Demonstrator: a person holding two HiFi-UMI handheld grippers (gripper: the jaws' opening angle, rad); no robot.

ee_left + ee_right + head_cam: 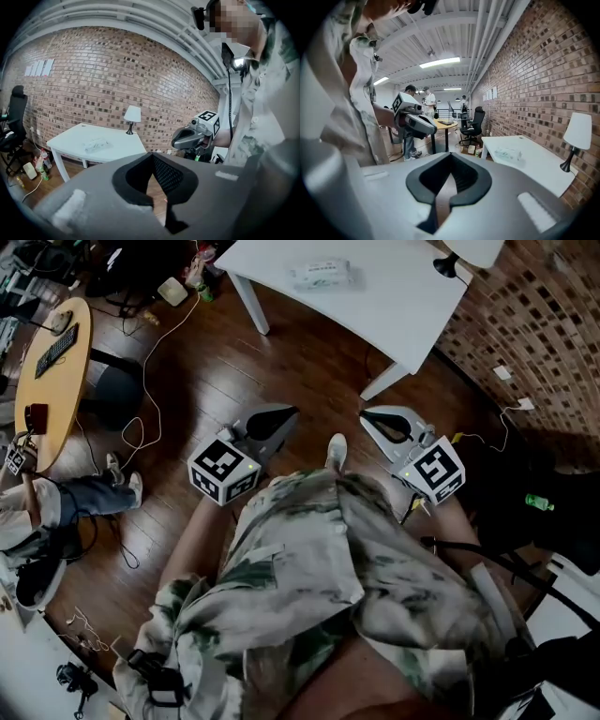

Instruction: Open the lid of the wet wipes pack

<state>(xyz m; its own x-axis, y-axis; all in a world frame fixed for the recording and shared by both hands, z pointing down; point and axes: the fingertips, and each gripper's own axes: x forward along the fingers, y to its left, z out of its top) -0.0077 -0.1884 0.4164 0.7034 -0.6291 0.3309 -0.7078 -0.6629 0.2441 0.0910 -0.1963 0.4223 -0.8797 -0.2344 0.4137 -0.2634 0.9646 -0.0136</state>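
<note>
The wet wipes pack [322, 275] lies flat on a white table [394, 306], far ahead of both grippers; its lid looks closed. The left gripper view shows the pack [96, 144] small on that table [70, 138], and so does the right gripper view, the pack [508, 153] near the table's [536, 166] middle. My left gripper [289, 413] and right gripper [367, 416] hang in the air over the wood floor, close to my body, jaws together and empty. Each camera catches the other: the right gripper [192, 137] and the left gripper [416, 122].
A small lamp [132, 115] stands at the table's far corner by the brick wall [534, 324]. A round wooden desk [52, 381] with a keyboard stands at the left, with a seated person beside it. Cables [141, 423] trail over the floor. An office chair [472, 123] and standing people are further back.
</note>
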